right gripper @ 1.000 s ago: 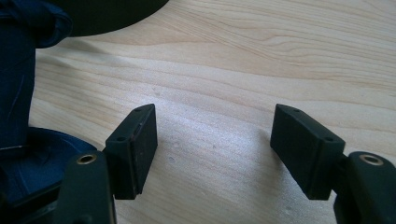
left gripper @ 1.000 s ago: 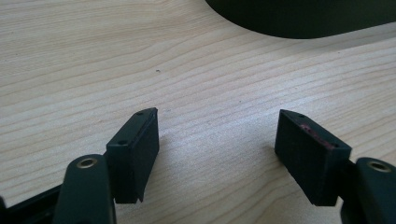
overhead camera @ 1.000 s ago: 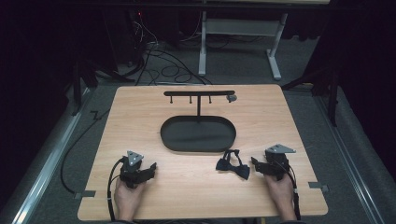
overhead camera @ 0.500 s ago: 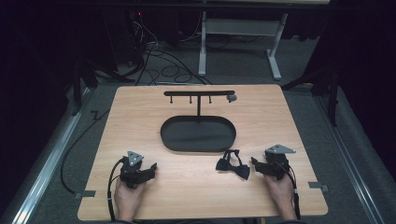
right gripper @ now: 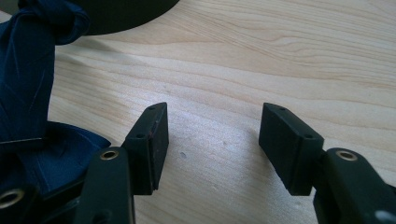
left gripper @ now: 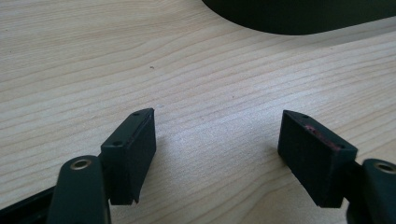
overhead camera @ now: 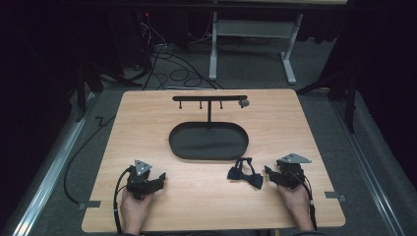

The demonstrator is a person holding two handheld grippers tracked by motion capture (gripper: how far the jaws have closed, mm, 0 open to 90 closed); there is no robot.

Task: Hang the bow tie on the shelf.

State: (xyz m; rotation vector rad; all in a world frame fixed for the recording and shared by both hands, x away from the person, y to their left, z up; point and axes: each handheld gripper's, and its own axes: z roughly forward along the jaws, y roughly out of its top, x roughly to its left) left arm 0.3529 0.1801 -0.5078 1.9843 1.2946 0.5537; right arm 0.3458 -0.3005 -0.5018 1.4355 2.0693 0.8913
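Dark navy fabric bow tie (overhead camera: 245, 173) lies on light wooden table (overhead camera: 147, 128), just beside right gripper (overhead camera: 271, 173), below black oval tray (overhead camera: 208, 141). Right gripper jaws wide apart, empty. Left gripper (overhead camera: 158, 178) jaws wide apart, empty, resting on table.

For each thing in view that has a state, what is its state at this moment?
Left gripper: open, holding nothing, low over the table.
Right gripper: open, holding nothing, beside the bow tie.
Bow tie: lying loose on the table, ungripped.
Stand: upright, hooks bare.
Tray: empty.
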